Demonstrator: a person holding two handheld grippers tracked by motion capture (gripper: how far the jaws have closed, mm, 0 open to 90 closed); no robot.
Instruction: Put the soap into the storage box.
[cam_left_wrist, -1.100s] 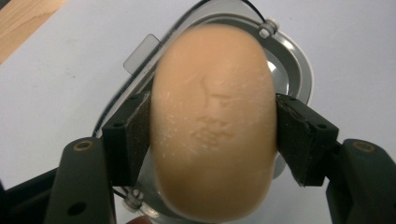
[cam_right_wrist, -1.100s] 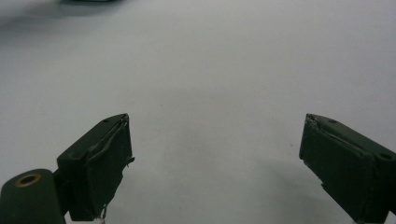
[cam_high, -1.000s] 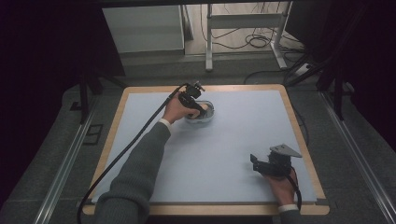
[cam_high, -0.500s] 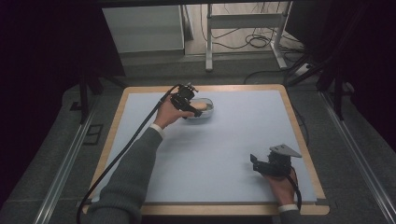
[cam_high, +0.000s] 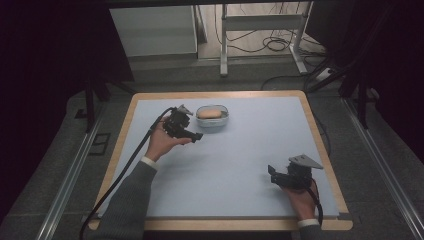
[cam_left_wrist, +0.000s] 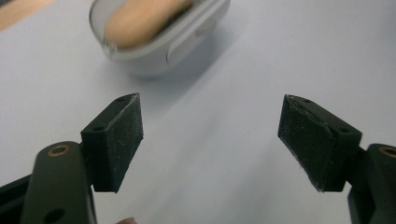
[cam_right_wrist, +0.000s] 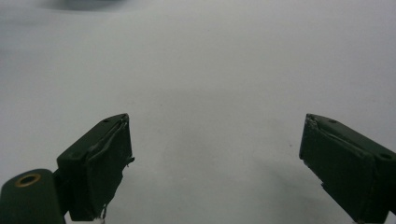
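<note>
One white bowl (cam_high: 213, 119) sits near the table's (cam_high: 240, 165) far edge, holding one tan bun (cam_high: 210, 113) — long axis parallel to that edge. Two grippers: the left gripper (cam_high: 192, 135), jaws just opened and empty, beside the bowl — the right gripper (cam_high: 272, 172) spread, empty, near the right corner.

The place looks like a lab or test room: a wood-edged table (cam_high: 320, 130) with a pale blue top stands on grey carpet, loose cables (cam_high: 270, 45) trail around a metal frame (cam_high: 260, 20), and dark screens close the sides.

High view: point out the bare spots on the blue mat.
Free: the middle between the left gripper and right gripper, and the far right beyond the oval grey dish holding a tan bun. Crowded: the far left, around dish and gripper.
</note>
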